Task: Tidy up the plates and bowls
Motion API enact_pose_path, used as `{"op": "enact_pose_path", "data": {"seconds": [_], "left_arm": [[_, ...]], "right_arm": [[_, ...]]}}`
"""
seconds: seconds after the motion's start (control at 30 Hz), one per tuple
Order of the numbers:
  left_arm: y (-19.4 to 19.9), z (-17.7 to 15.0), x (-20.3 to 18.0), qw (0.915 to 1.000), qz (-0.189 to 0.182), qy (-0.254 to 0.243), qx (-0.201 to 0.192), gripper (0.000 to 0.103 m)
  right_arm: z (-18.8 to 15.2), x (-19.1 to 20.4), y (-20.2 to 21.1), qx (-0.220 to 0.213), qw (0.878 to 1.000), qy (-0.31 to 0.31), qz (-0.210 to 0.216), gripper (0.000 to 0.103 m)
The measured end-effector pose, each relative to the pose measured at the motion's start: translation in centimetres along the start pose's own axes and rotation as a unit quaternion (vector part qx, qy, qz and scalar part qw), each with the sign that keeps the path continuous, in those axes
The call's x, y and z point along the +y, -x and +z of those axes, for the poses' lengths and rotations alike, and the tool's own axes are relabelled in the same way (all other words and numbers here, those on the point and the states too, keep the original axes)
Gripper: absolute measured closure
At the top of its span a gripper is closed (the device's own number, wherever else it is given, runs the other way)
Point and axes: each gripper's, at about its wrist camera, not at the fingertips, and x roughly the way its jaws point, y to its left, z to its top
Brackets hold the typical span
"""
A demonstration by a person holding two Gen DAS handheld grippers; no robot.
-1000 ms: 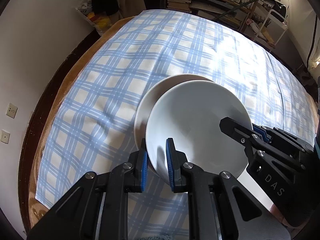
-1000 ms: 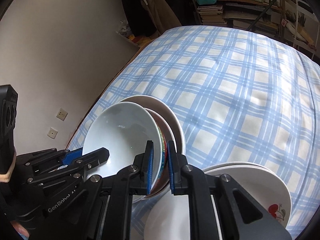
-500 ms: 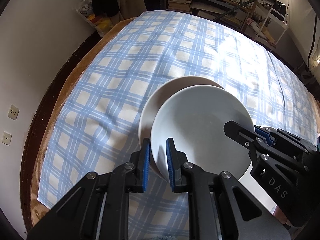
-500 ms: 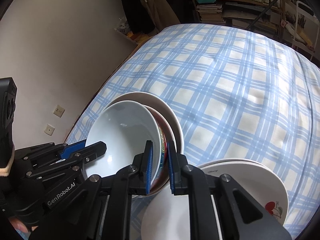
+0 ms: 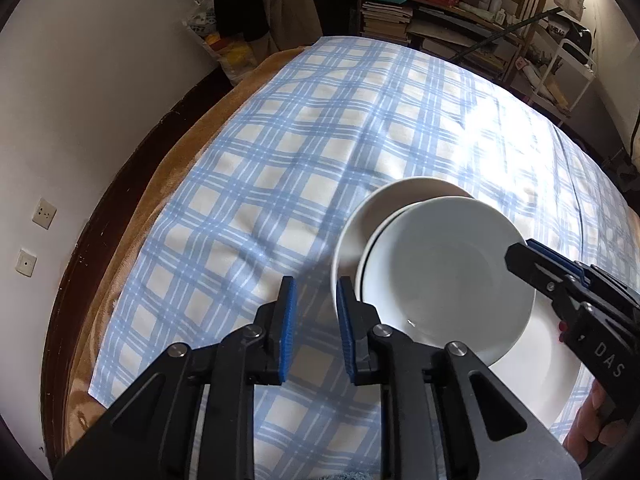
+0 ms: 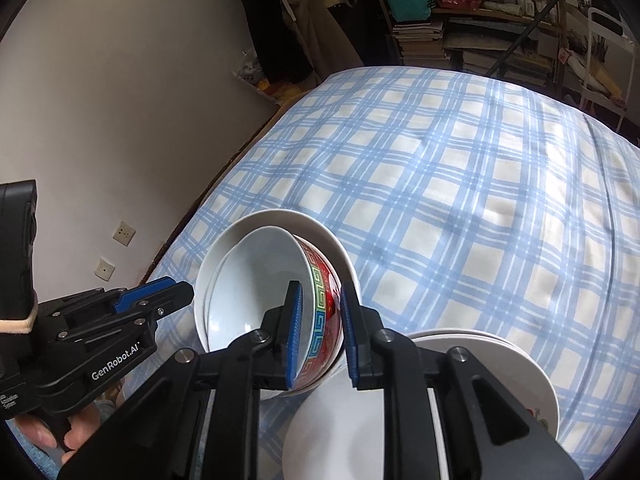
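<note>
Two nested bowls (image 6: 256, 280), plate stack (image 6: 500, 364)

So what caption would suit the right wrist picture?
Right tool open astride the red patterned bowl's rim, nested in a white bowl, beside stacked plates.

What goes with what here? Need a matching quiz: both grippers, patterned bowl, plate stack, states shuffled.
1. left gripper
2. right gripper
3. red-patterned bowl
4. plate stack

A. fingers astride a bowl wall
B. nested in a larger white bowl
C. open, nothing between its fingers
D. red print at its edge

Pairs: 1-C, 2-A, 3-B, 4-D
</note>
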Motion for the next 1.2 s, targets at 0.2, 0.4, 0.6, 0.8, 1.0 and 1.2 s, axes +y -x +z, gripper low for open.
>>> {"op": "enact_pose_path", "data": {"seconds": [0.2, 0.4, 0.6, 0.8, 1.0, 1.2], "left_arm": [[-0.5, 0.5, 2.2, 0.9989, 0.036, 0.031, 0.008, 0.066], [-0.4, 0.8, 3.4, 0.9974, 0.059, 0.040, 0.001, 0.038], [-1.0, 1.0, 3.2, 0.9967, 0.072, 0.035, 0.012, 0.018], [-1.7, 1.2, 2.9, 0.9970, 0.067, 0.032, 0.025, 0.014], [-1.5, 1.3, 2.8, 0.9986, 0.032, 0.038, 0.021, 0.014], [-2.2, 1.5, 2.7, 0.9982, 0.025, 0.040, 0.038, 0.014]], "right_arm": [[0.5, -1.3, 1.0, -0.002, 1.000, -0.008, -0.015, 0.056], [0.9, -3.0, 1.4, -0.003, 0.999, -0.024, -0.037, 0.027], [1.1, -4.2, 1.8, -0.004, 0.998, -0.019, -0.063, 0.000], [0.9, -4.6, 1.2, 0.005, 0.995, -0.009, -0.096, 0.000], [0.7, -4.7, 0.3, 0.018, 0.994, -0.007, -0.111, 0.000], [0.4, -4.6, -0.6, 0.026, 0.993, -0.003, -0.118, 0.000]]}}
